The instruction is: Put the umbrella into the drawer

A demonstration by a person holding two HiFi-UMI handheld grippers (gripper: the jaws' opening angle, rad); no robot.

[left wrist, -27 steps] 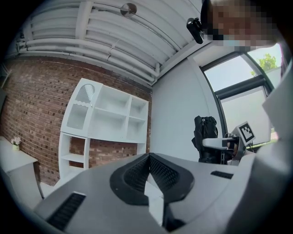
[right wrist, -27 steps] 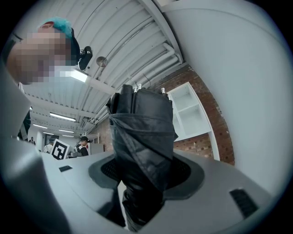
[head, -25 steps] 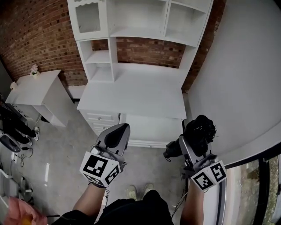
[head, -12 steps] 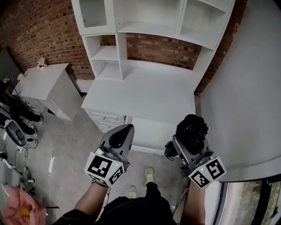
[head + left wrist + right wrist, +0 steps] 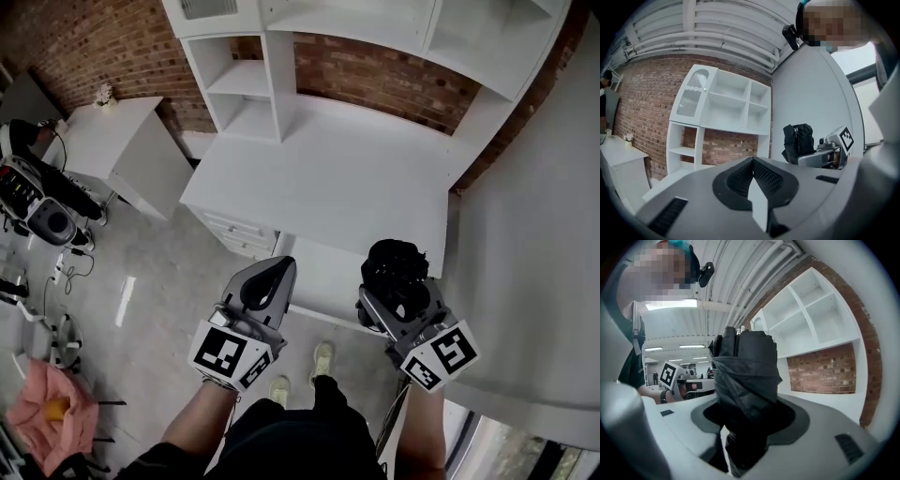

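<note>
Scene: seen from above, a person stands at a white desk [image 5: 337, 178] and holds a gripper in each hand.
Right gripper [image 5: 401, 292]: its jaws are clamped on a folded black umbrella [image 5: 397, 270].
Umbrella in the grip: the right gripper view shows the jaws pressing on the lower part of the bundle. The rest of the bundle stands up past the jaw tips, with the fabric gathered and wrapped tight.
Umbrella's place: it is held in the air over the desk's front edge, towards the desk's right end. It does not touch the desktop.
Left gripper [image 5: 269, 284]: its jaws are pressed together with nothing between them. It is held beside the right gripper, with a gap between the two.
Cross view: the left gripper view shows the umbrella off to the right, sticking up from the right gripper.
Drawers [image 5: 236, 236]: they sit under the desk's left end, and their white fronts look closed. They are closer to the left gripper than to the umbrella.
Shelves [image 5: 251, 86]: white open shelves rise at the back of the desk against a brick wall [image 5: 89, 37].
Side table [image 5: 120, 142]: it is white and stands left of the desk.
Floor [image 5: 164, 291]: it is grey, and the person's shoes [image 5: 322, 357] show between the grippers.
</note>
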